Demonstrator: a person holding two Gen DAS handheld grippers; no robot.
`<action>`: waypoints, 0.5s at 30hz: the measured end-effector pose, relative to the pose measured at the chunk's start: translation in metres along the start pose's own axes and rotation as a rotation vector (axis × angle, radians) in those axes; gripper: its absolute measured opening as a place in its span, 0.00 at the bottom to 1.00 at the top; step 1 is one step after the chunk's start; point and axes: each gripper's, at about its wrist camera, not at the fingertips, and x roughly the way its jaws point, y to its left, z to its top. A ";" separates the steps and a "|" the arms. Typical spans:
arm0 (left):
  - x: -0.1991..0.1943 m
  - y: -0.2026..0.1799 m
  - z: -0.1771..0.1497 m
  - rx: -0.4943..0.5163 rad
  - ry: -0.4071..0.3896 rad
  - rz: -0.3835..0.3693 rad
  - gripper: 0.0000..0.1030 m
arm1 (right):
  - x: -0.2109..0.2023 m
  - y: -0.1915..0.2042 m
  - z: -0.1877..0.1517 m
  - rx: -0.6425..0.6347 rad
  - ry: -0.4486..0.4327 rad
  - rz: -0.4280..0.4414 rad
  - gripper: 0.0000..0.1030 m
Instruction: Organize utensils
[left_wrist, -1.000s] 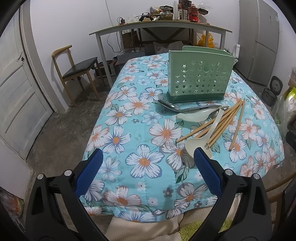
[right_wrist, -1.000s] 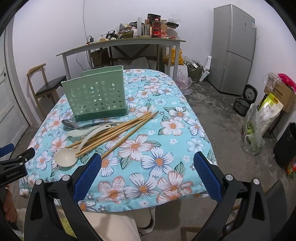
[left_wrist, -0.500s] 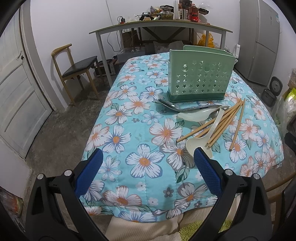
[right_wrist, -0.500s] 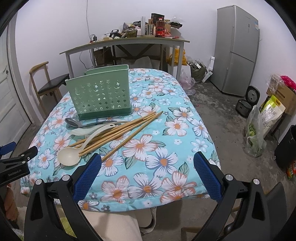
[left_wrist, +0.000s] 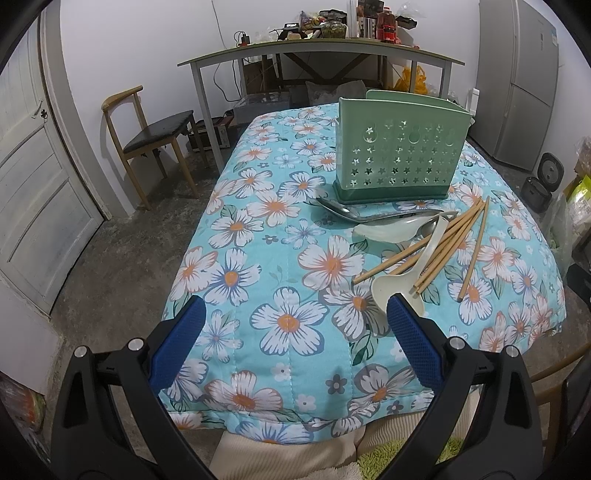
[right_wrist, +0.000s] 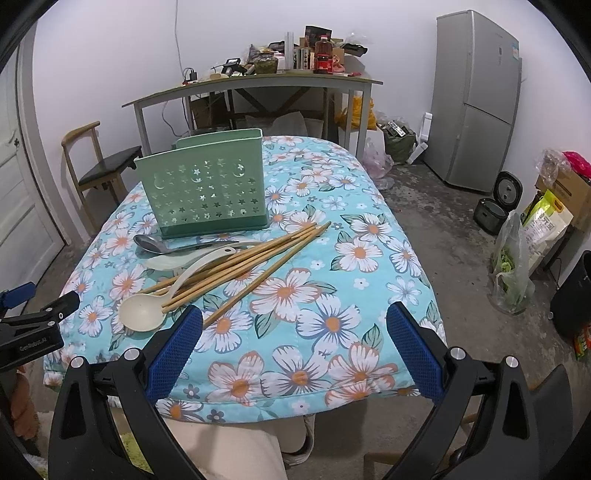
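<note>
Fingers (left_wrist: 177, 343) spread, both grippers empty; three spoons (right_wrist: 142, 314), one holder (right_wrist: 207, 192).

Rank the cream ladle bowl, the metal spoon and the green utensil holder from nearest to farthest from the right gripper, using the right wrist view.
1. Cream ladle bowl: just ahead and left of the right gripper.
2. Metal spoon: farther back on the left, lying in front of the holder.
3. Green utensil holder: farthest, standing upright behind the spoons.

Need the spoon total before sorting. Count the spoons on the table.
3: metal spoon just before the green caddy; flat cream spoon beside it; cream ladle spoon lying over the chopsticks. More may hide underneath.
</note>
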 end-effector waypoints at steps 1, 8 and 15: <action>0.000 0.000 0.000 0.000 0.000 -0.001 0.92 | 0.000 0.000 0.000 0.000 0.000 0.000 0.94; 0.000 0.000 0.000 0.000 0.001 0.000 0.92 | 0.001 0.001 0.001 -0.003 0.004 0.005 0.94; 0.001 0.000 -0.001 -0.001 0.002 0.000 0.92 | 0.001 0.002 0.000 -0.001 0.006 0.008 0.94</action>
